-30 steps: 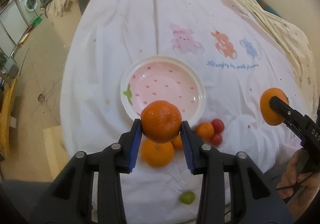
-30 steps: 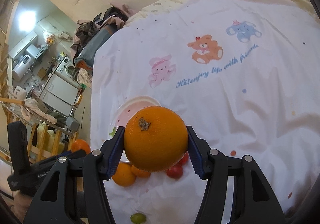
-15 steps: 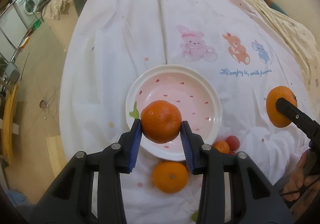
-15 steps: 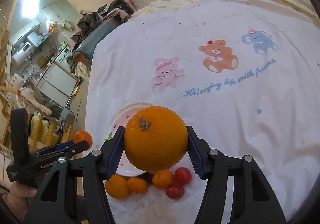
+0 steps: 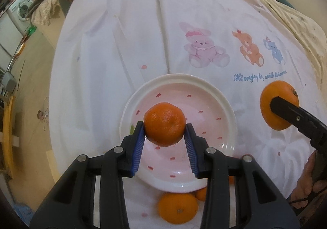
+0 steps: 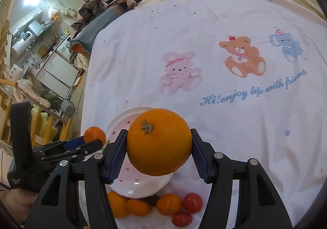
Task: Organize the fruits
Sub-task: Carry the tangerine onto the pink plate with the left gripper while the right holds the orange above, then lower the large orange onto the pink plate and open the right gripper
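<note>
My left gripper (image 5: 164, 139) is shut on a mandarin (image 5: 164, 124) and holds it above the pink strawberry-print plate (image 5: 212, 94). My right gripper (image 6: 158, 150) is shut on a large orange (image 6: 159, 141), held above the plate's right side (image 6: 130, 113). In the left wrist view the orange (image 5: 271, 94) shows to the right of the plate. In the right wrist view the mandarin (image 6: 95, 134) and left gripper (image 6: 93, 143) show at the left. Loose mandarins (image 6: 168, 204) and cherry tomatoes (image 6: 193, 200) lie on the cloth in front of the plate; one mandarin (image 5: 177, 207) shows below the plate.
The plate sits on a white cloth (image 5: 122, 45) printed with cartoon animals (image 6: 179, 73) over a round table. The table's left edge drops to the floor (image 5: 30, 78). A cluttered kitchen (image 6: 36, 45) lies beyond at the left. A patterned bed cover (image 5: 296, 20) lies at the right.
Both grippers moved forward with their fruit. The mandarin now hangs over the plate's middle instead of its near rim. The loose fruit slid toward the bottom of both views.
</note>
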The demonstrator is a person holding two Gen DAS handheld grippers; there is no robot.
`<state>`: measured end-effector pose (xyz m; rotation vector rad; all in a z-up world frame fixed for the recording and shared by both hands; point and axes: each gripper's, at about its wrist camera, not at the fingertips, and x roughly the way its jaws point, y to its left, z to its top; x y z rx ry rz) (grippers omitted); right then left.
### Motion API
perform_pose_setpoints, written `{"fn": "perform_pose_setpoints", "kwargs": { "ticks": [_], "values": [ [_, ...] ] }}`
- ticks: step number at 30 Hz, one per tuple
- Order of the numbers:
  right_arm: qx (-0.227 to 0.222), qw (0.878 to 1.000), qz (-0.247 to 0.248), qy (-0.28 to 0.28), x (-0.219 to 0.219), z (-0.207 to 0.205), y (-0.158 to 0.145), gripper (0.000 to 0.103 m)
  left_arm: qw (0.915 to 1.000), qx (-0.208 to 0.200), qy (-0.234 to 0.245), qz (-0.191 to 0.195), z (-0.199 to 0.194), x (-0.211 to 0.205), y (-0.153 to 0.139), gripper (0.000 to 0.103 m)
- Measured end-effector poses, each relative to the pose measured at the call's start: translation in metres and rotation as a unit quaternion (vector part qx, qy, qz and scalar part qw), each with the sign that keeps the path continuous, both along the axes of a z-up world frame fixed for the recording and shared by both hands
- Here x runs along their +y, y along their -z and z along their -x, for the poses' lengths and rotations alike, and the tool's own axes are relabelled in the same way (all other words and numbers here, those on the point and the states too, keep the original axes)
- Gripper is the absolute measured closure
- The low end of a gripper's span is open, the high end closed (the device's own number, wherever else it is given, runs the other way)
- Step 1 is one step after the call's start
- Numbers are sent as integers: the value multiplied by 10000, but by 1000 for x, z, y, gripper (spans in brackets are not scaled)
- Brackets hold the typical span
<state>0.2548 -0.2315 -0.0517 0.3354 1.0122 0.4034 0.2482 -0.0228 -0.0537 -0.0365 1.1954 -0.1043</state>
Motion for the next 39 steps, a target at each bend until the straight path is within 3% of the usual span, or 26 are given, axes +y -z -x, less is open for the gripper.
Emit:
{"fn": "perform_pose_setpoints", "kwargs": {
  "ticks": [9, 14, 18, 21, 28, 30, 34, 39],
  "values": [
    [220, 9997, -31, -42, 6, -23, 19, 41, 9997, 49, 252, 32, -19, -5, 27, 68],
    [413, 9989, -157, -137, 13, -36, 34, 42, 9990, 272, 270, 230, -28, -3, 42, 68],
    [561, 9978, -261, -221, 21, -45, 45, 41, 9994, 287, 129, 120, -31, 5, 50, 68],
    [559, 9976, -212, -342, 31, -49, 49, 42, 9983, 556, -1, 146, -33, 13, 66, 65],
    [541, 9975, -180, -405, 36, -50, 50, 42, 9965, 621, -220, 523, -34, 26, 69, 64],
    [540, 9975, -177, -419, 36, -50, 50, 41, 9964, 657, -215, 484, -34, 26, 68, 55],
    [517, 9973, -184, -483, 41, -53, 50, 41, 9964, 629, -18, 566, -28, 22, 61, 18],
    [577, 9960, -140, -675, 56, -56, 57, 41, 9967, 676, -304, 334, -11, 38, 44, 17]
  ]
}}
